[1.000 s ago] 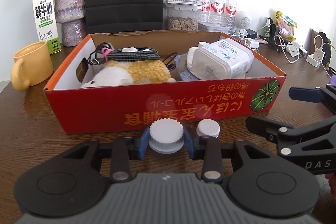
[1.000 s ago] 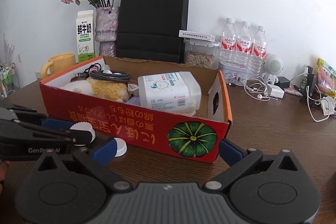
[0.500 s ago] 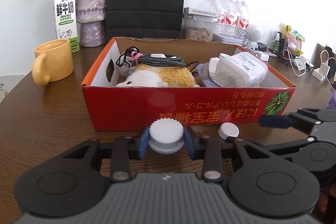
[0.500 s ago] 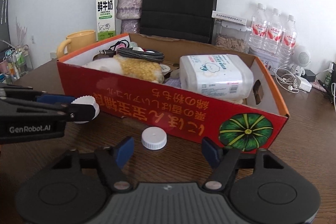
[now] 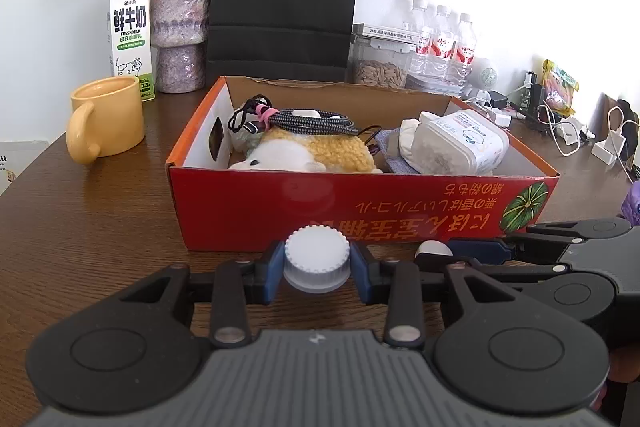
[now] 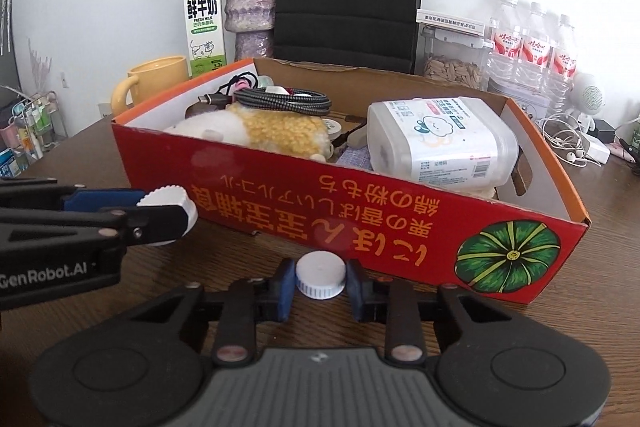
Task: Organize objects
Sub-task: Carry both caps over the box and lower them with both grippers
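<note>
Both grippers on white caps beside the red box [image 6: 360,227].
Left gripper [image 5: 317,269] clamps the ribbed cap [image 5: 316,258]; right gripper [image 6: 320,281] is closing around the smaller cap [image 6: 320,274], half-hidden in left view. "GenRobot.AI" readable.

Small white cap [image 5: 431,249] half hidden behind right gripper [image 5: 460,251].
</note>
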### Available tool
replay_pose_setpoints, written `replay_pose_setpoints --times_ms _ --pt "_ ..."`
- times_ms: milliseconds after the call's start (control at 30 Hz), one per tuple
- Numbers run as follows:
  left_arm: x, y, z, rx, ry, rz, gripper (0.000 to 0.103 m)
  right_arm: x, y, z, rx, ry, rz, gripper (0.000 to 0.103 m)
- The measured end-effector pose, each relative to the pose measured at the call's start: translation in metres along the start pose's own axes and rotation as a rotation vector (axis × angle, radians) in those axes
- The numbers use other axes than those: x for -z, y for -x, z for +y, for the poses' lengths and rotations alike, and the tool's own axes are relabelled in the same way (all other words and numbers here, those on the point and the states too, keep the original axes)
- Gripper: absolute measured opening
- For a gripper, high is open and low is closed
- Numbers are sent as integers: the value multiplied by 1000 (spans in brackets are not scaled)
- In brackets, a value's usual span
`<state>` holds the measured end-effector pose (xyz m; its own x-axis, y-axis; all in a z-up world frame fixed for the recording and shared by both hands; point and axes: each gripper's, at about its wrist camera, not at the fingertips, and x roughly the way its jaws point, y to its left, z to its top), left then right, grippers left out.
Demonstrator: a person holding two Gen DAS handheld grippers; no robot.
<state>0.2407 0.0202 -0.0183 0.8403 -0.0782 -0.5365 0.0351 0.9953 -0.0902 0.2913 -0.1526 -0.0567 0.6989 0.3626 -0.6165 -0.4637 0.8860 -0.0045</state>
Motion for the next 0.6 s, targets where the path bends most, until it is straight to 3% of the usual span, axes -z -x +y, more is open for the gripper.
replay_pose_setpoints --times_ms 300,600 --pt "-3 18 -1 2 3 -67 37 -1 25 4 -20 20 -69 27" --pt "-40 35 -4 3 10 -179 37 -27 54 0 -27 39 -201 27"
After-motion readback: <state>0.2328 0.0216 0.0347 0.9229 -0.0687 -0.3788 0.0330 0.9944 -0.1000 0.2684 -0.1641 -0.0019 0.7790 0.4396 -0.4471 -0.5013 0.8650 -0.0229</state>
